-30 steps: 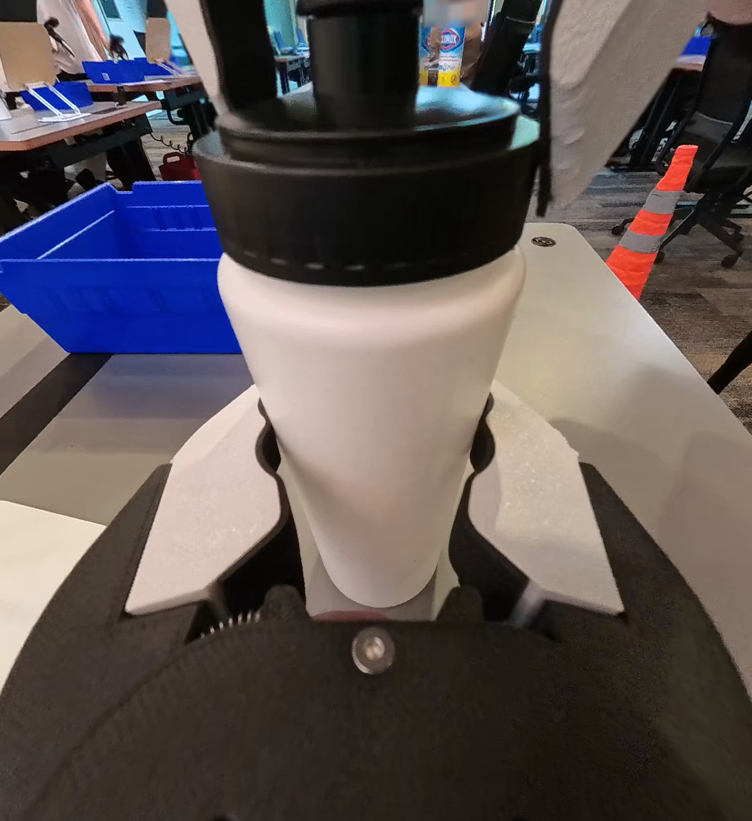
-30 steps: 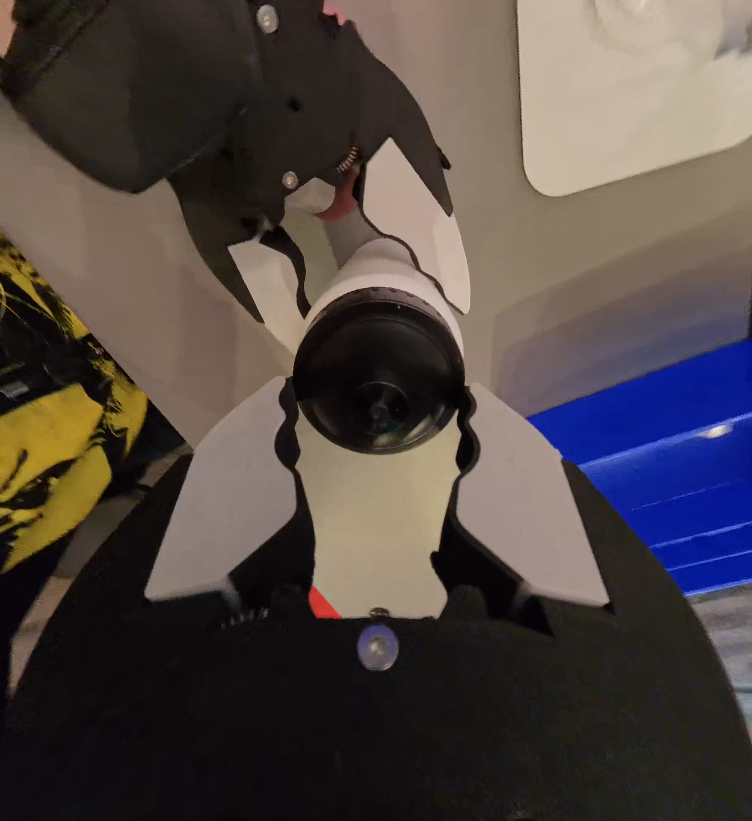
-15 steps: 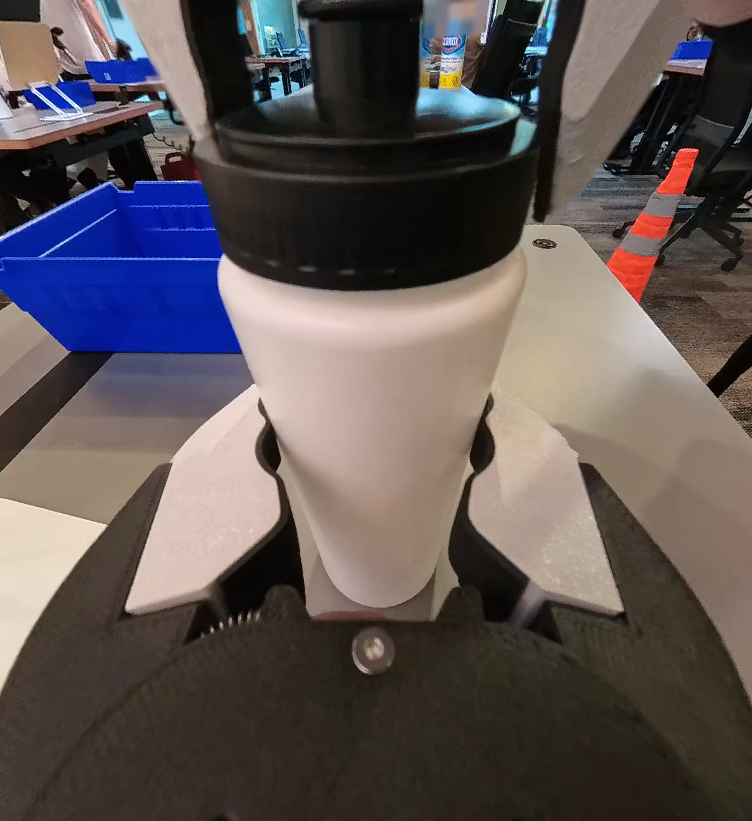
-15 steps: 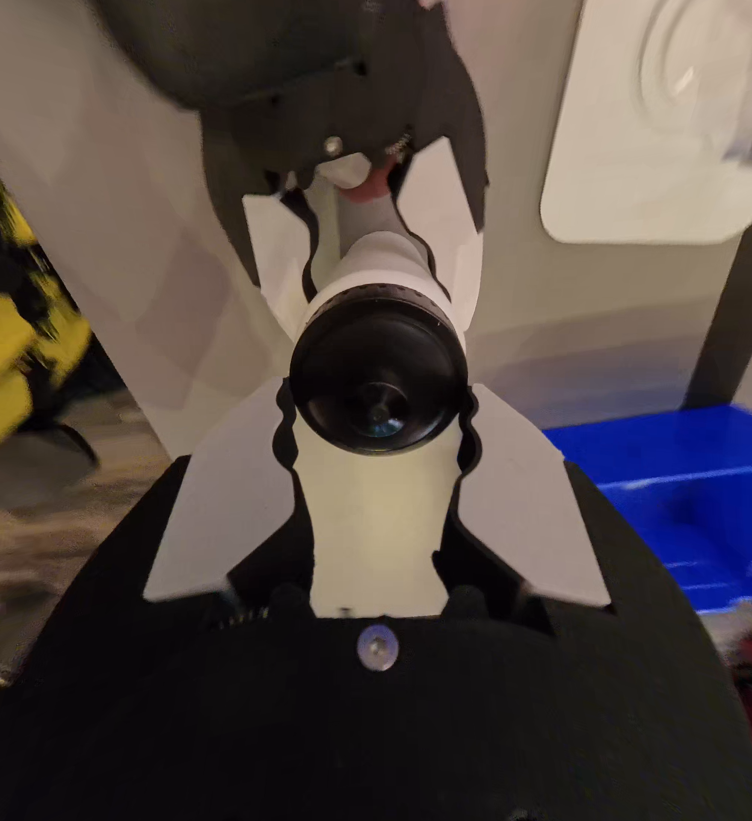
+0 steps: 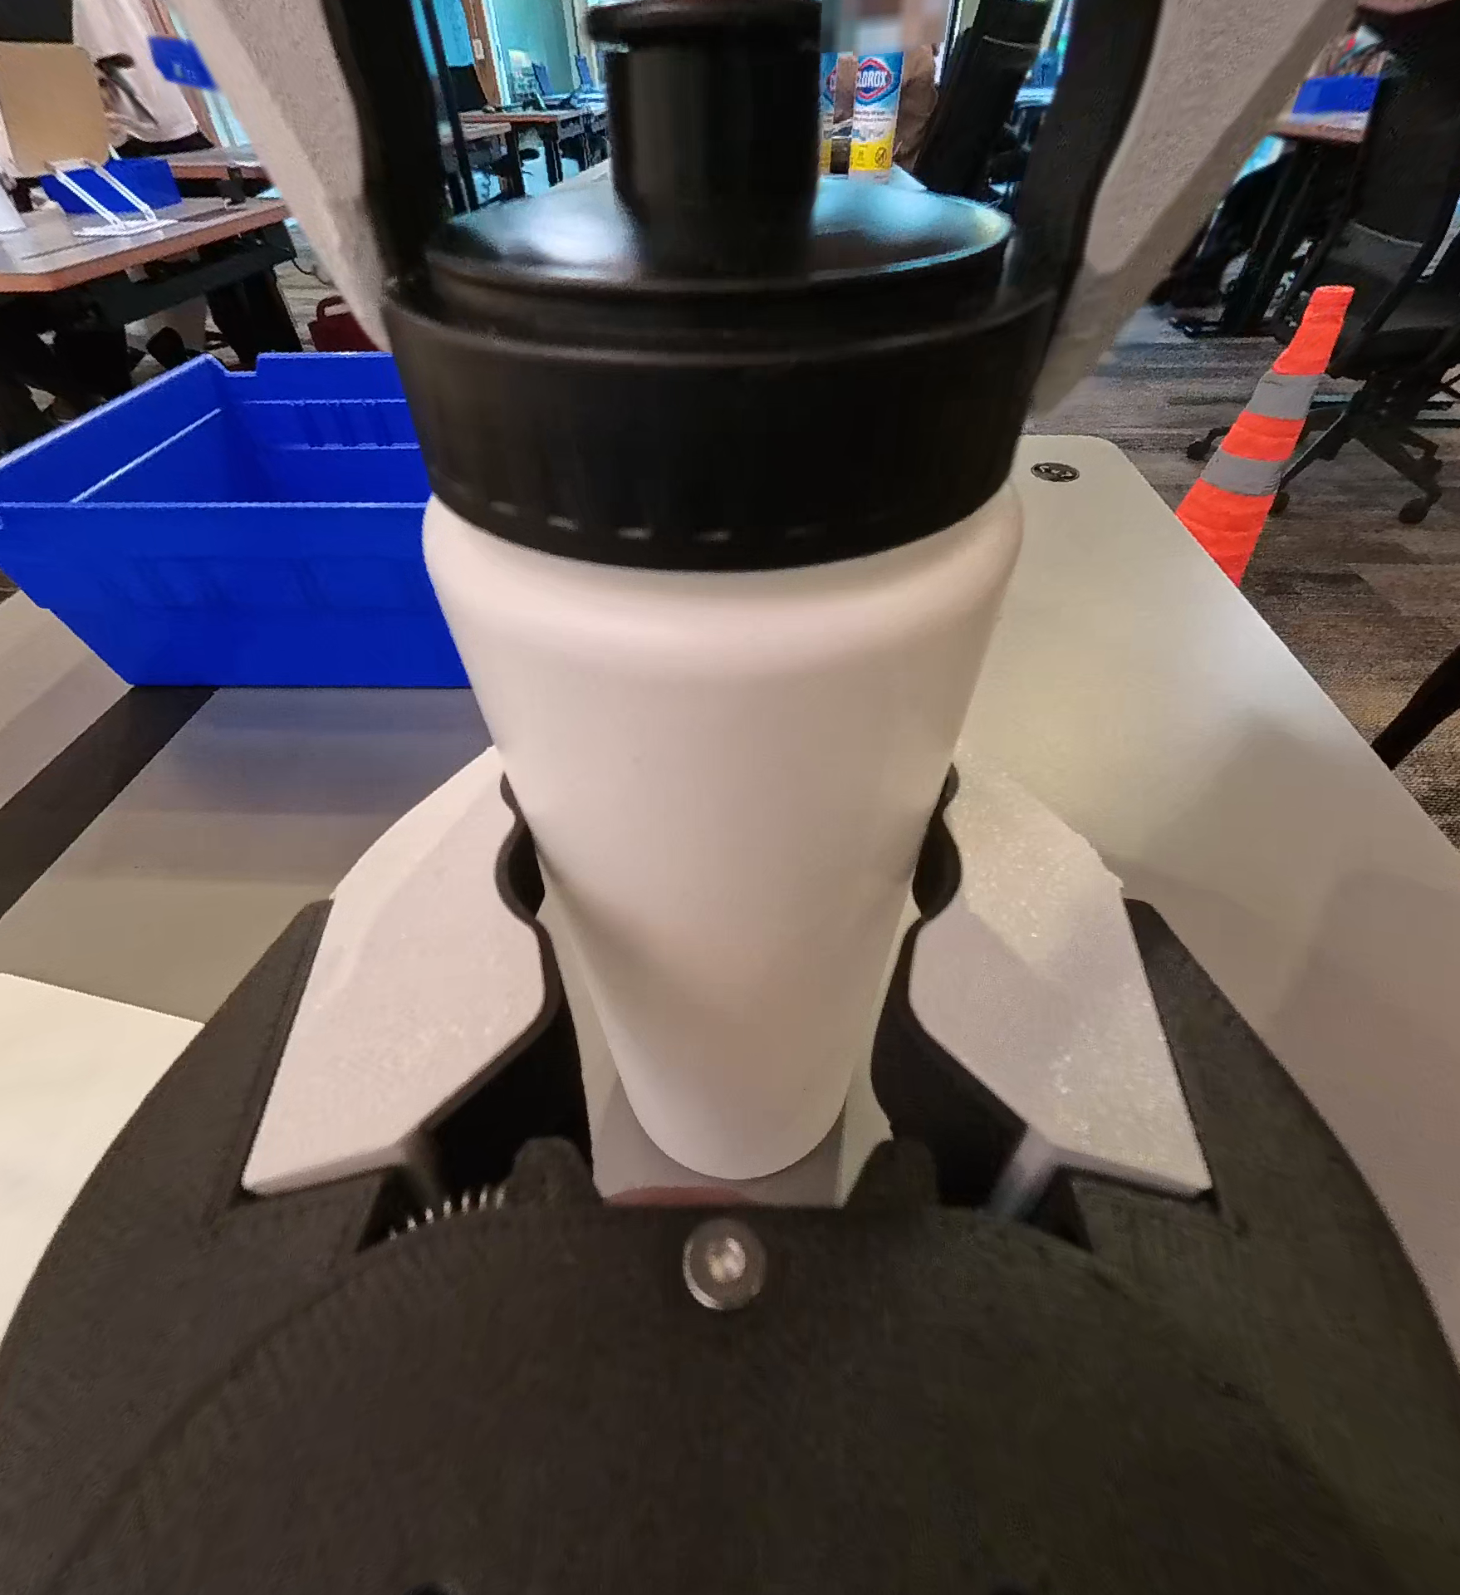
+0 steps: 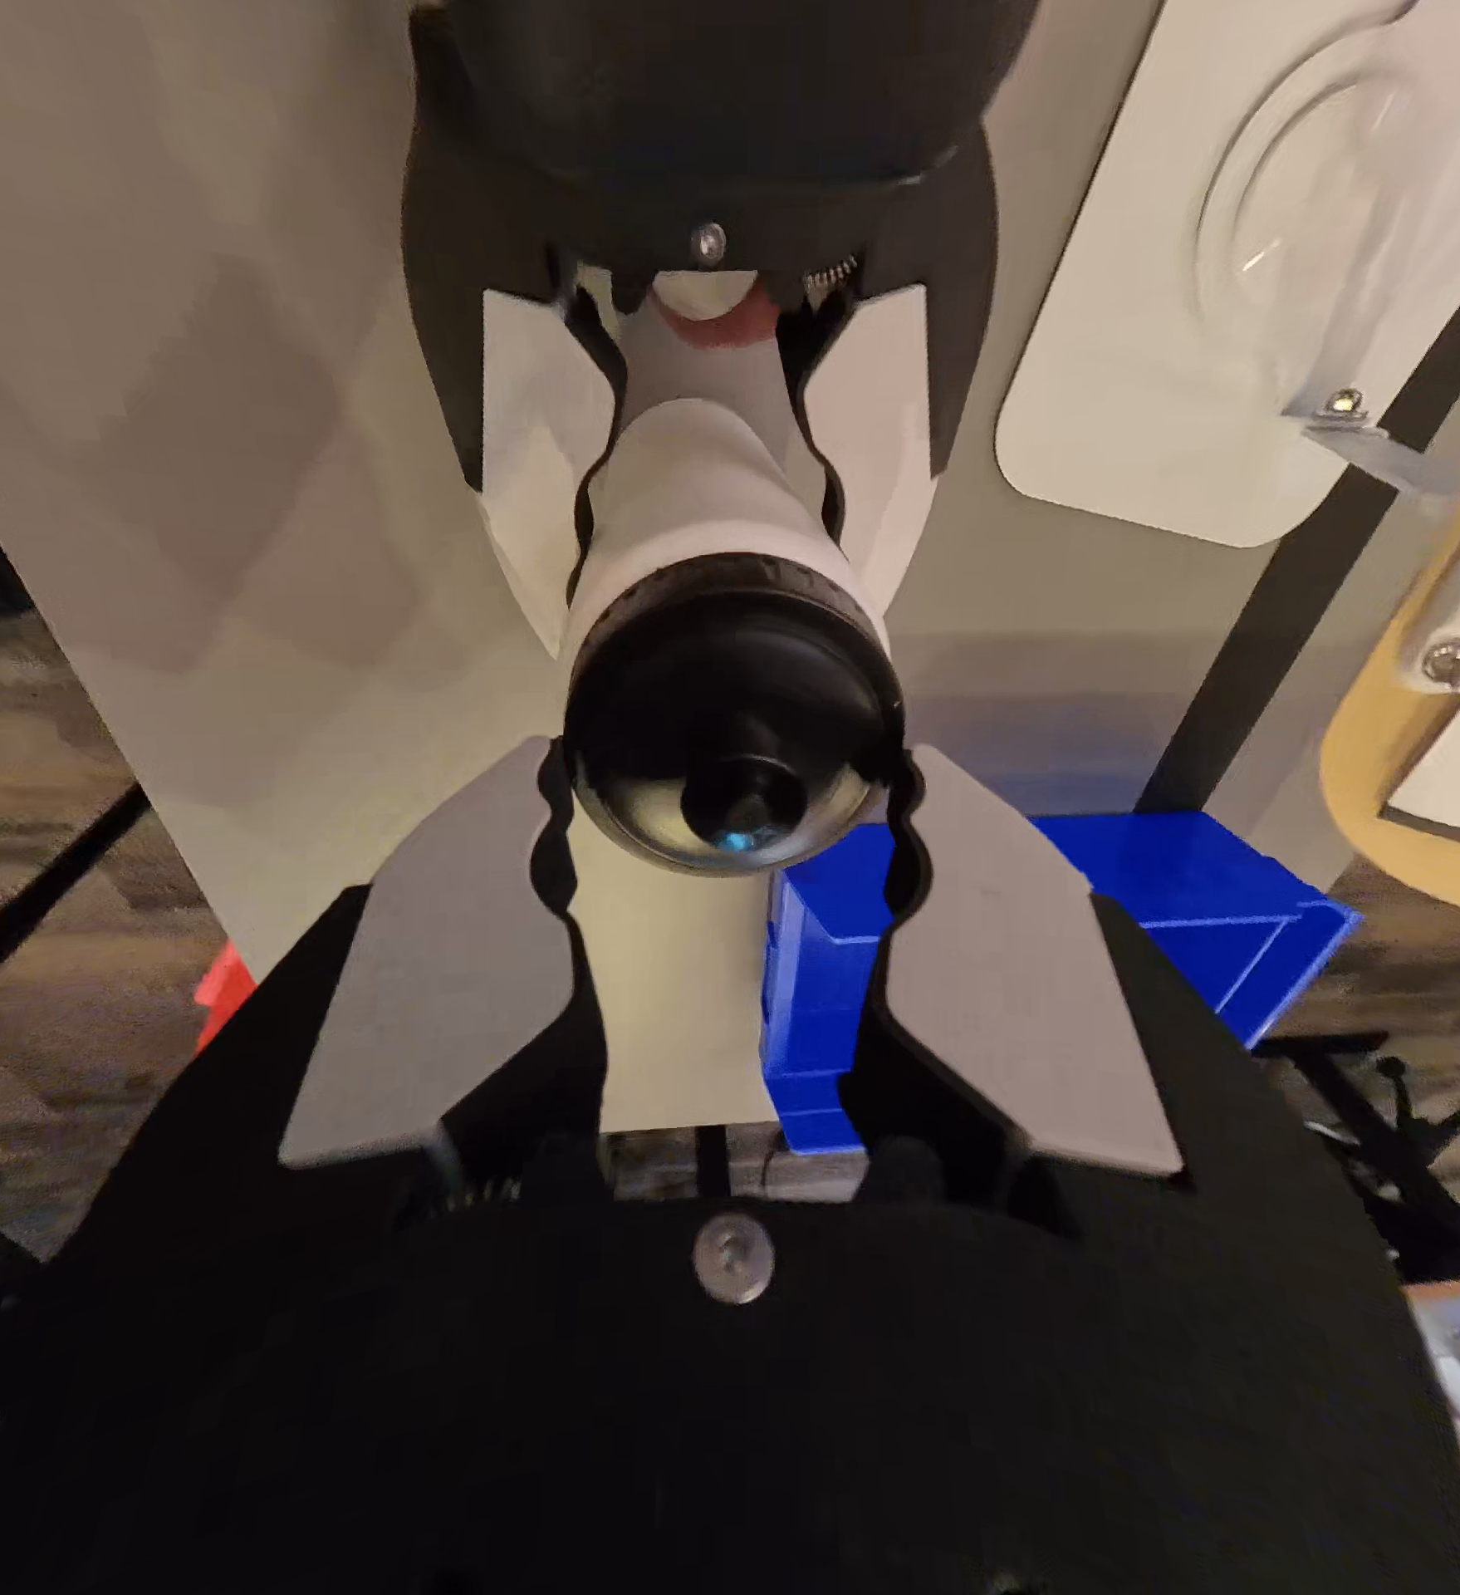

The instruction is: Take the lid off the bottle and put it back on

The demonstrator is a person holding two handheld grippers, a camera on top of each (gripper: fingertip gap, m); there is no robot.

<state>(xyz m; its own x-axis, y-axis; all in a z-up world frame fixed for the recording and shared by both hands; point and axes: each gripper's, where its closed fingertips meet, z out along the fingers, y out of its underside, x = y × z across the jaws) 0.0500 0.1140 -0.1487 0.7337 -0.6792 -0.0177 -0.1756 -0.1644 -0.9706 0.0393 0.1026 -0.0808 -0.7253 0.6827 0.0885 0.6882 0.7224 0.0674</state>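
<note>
A white bottle point(image 5: 709, 734) with a black screw lid point(image 5: 709, 431) stands upright between my left gripper's fingers. My left gripper point(image 5: 726, 811) is shut on the bottle's lower body. My right gripper comes down from above; its grey fingers point(image 5: 1141, 173) flank the lid on both sides. In the right wrist view my right gripper point(image 6: 731, 759) is shut on the lid point(image 6: 726, 690), seen from on top, with the bottle point(image 6: 709, 483) and the left gripper point(image 6: 709, 518) beyond. The lid sits on the bottle's neck.
A blue bin point(image 5: 192, 535) stands on the grey table point(image 5: 1141, 690) behind left of the bottle. A white tray point(image 5: 19, 1122) lies at the near left. An orange cone point(image 5: 1261, 431) stands on the carpet beyond the table's right edge. Desks and chairs fill the background.
My right gripper has turned around the bottle's axis while shut on the lid; the background in its view has swung round. The bottle stays still in my left gripper.
</note>
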